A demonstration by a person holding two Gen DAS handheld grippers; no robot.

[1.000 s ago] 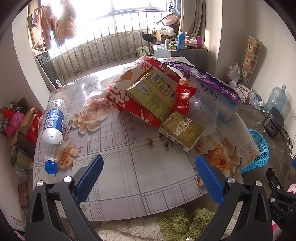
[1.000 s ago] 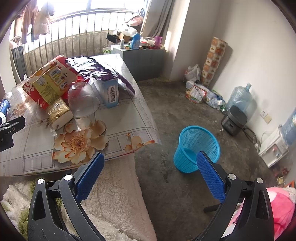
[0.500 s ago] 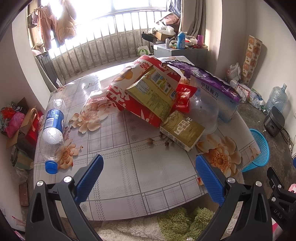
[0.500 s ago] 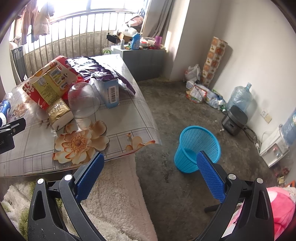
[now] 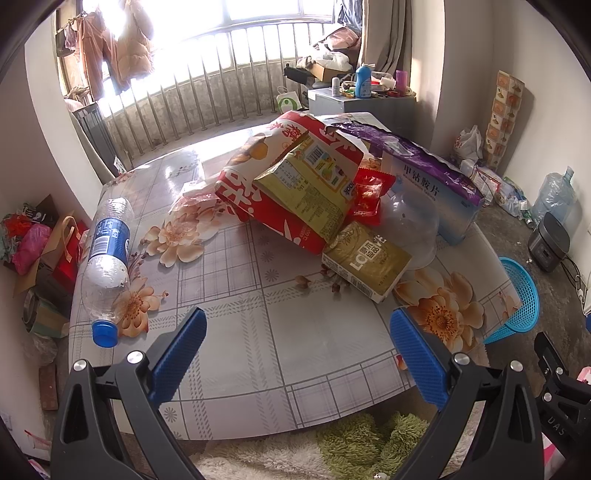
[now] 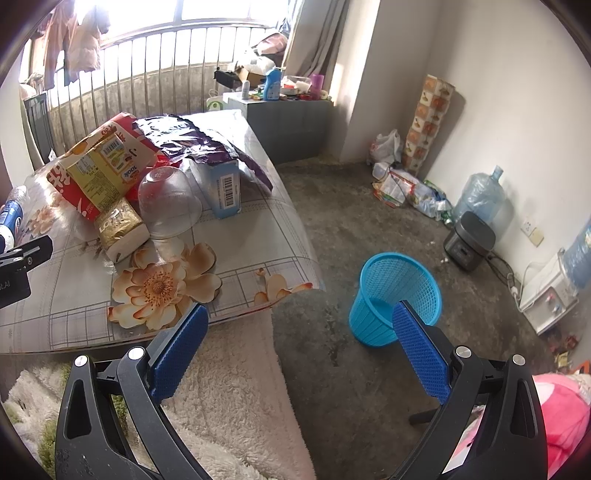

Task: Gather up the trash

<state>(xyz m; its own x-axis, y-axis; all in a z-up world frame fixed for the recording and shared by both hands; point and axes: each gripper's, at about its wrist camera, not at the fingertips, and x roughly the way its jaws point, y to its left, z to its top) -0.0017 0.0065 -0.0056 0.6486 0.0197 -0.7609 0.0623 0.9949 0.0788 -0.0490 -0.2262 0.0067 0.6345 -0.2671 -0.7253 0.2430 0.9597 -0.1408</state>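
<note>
left gripper [image 5: 297, 354]: black plastic frame showing triangular cut-outs in each arm
left pads [image 5: 415, 360]: blue, long, carrying a fine knurled texture
left screws [image 5: 461, 358]: round, silver, sitting on the arm joints
right gripper [image 6: 299, 350]: wearing the same black frame, blue pads, silver screws
marking [image 5: 554, 426]: white lettering showing on the black part at the right edge, partly unreadable

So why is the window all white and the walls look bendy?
Left wrist view: sunlight overexposes the window and throws glare on the table; the fisheye lens curves the walls. Right wrist view: same blown-out window, bent edges, dark corners.
</note>
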